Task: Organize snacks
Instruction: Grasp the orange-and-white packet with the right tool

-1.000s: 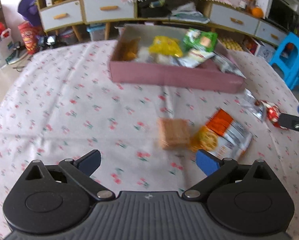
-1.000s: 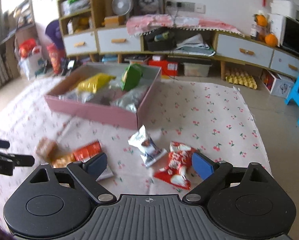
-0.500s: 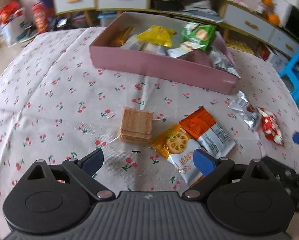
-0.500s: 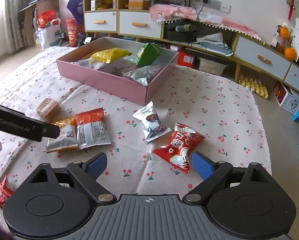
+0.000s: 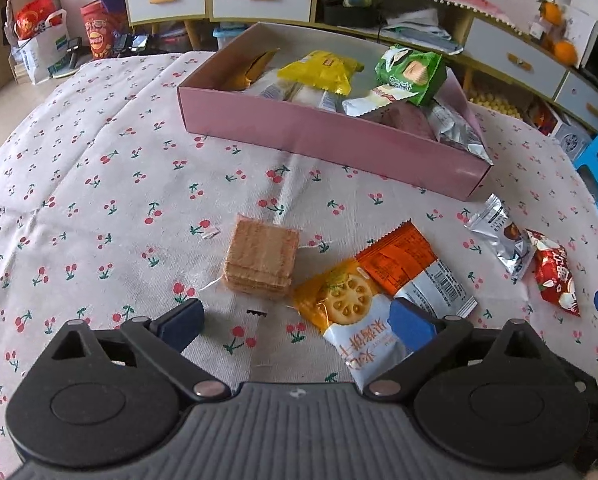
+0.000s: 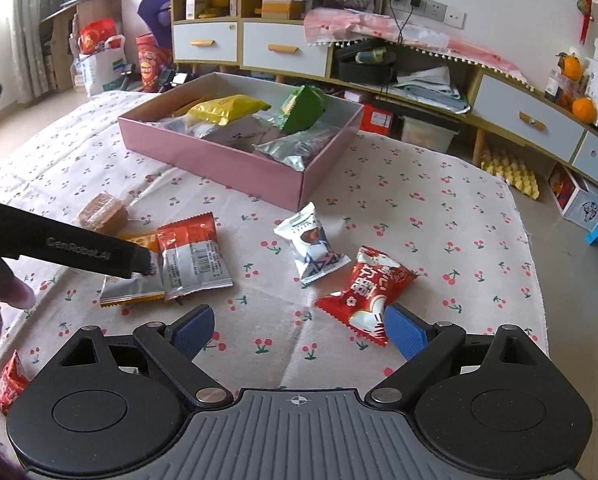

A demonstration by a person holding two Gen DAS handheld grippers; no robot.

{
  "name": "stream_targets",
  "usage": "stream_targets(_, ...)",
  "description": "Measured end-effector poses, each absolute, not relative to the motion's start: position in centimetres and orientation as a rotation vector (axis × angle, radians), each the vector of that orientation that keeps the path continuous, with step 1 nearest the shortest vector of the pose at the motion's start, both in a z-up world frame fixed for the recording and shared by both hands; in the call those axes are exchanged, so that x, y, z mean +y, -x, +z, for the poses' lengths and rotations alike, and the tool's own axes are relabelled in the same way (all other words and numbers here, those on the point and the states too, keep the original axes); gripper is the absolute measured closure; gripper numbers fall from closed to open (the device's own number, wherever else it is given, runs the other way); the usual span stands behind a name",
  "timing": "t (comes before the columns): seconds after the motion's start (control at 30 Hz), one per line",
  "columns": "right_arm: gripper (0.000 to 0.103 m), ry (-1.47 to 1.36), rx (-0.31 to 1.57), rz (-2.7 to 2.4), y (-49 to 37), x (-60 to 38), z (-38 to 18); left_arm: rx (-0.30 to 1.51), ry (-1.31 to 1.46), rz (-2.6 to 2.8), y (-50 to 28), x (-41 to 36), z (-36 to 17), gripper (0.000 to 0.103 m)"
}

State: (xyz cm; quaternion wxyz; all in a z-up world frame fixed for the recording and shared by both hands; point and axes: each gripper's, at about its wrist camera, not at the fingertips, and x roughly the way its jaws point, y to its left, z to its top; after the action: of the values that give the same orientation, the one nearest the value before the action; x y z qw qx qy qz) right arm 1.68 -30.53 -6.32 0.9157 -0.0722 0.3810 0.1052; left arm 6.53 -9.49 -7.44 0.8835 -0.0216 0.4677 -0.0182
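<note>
Surface (image 5: 79,168), cherry-print cloth, carries everything. Pink box (image 5: 327,136) sits at the far side, already part-filled with packets; its long wall faces the left view.

Loose snacks, all on the near side of the box:
- orange/silver packet (image 5: 415,272) and yellow biscuit packet (image 5: 351,316), touching and overlapping. Yellow one runs diagonally from the left gripper's blue right pad up-left.
- wafer block (image 5: 259,258) in clear wrap, just left of those two, roughly square, no useful long axis.
- silver/white packet (image 6: 311,246), just off the box's near corner.
- red packet (image 6: 365,290), long axis diagonal, its near end touching or just beside the right gripper's right pad.
- small red packet (image 6: 9,384) at the left edge of the right view.

Left gripper (image 5: 295,324): jaws wide apart after a brief dip and reopening, holding nothing. The wafer block is dead ahead between the pad lines, the yellow packet off to the right pad.

Right gripper (image 6: 299,332): jaws wide, empty. The red packet is ahead-right, not centred.

Judgement: left hand is nearer the wafer/yellow/orange cluster, right hand nearer the red and silver ones. Left likely goes for the wafer: straight push forward, no re-aim. Right needs a shift to the right to straddle the red packet across its short axis.
</note>
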Motion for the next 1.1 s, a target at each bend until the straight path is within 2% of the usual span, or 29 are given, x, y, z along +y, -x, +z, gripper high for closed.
stream_targets(0.07, 0.009, 0.150, 0.784, 0.221, -1.7, -30.2, -6.3, 0.972, 0.010, -0.047, -6.6, -9.7, -7.5, 0.000)
stream_targets(0.47, 0.009, 0.178, 0.796, 0.233, -1.7, -29.2, -6.6, 1.016, -0.054, -0.197, -6.9, -6.4, -7.3, 0.001)
stream_targets(0.57, 0.009, 0.182, 0.796, 0.236, -1.7, -28.9, -6.7, 1.027, -0.084, -0.198, -6.9, -5.1, -7.3, 0.005)
stream_targets(0.6, 0.009, 0.184, 0.798, 0.238, -1.7, -28.8, -6.7, 1.031, -0.104, -0.187, -6.9, -4.7, -7.4, 0.012)
stream_targets(1.03, 0.010, 0.217, 0.808, 0.281, -3.1, -26.2, -7.4, 1.038, -0.065, -0.227, -6.6, -2.6, -6.6, 0.023)
stream_targets(1.1, 0.012, 0.212, 0.805, 0.291, -3.5, -25.8, -7.3, 1.042, -0.054, -0.234, -6.8, -2.5, -6.5, 0.024)
